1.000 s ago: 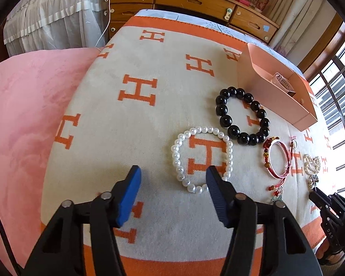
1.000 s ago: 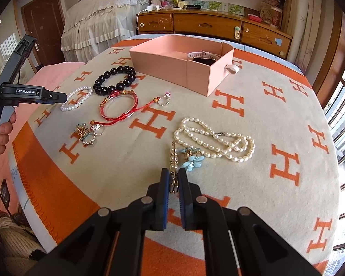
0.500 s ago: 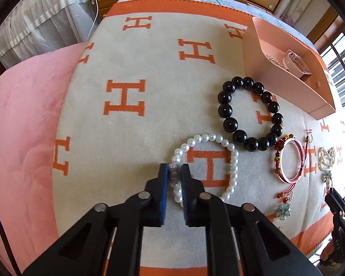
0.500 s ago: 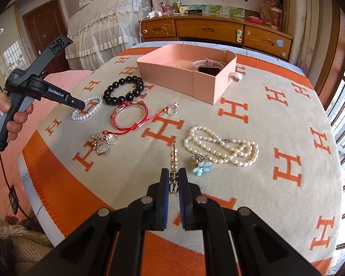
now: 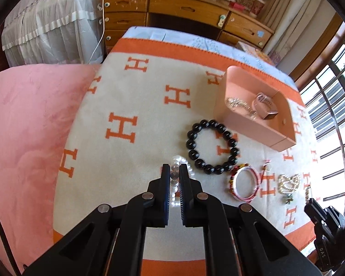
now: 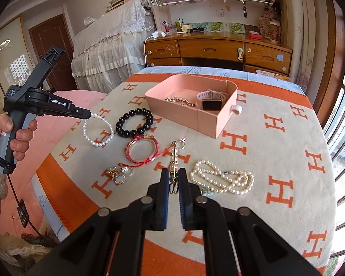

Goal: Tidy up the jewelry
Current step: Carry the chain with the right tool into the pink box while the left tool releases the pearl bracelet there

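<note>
My left gripper [image 5: 174,172] is shut on the white pearl bracelet [image 5: 179,161] and holds it lifted; in the right wrist view the bracelet [image 6: 98,130] hangs from the left gripper [image 6: 86,115]. My right gripper [image 6: 173,181] is shut on a gold beaded chain [image 6: 174,158], raised off the blanket. The pink box [image 6: 218,122] holds a watch [image 6: 210,99] and a chain bracelet [image 6: 180,101]; it also shows in the left wrist view [image 5: 253,126].
On the H-patterned blanket [image 6: 276,161] lie a black bead bracelet [image 6: 135,122], a red cord bangle [image 6: 141,150], rings [image 6: 118,174] and a pearl necklace [image 6: 220,180]. A pink cushion [image 5: 27,126] lies left. A wooden dresser [image 6: 218,50] stands behind.
My left gripper closed on the pearl bracelet and lifted it. My right gripper has risen, drawing the gold chain up and away from the pearl necklace.
</note>
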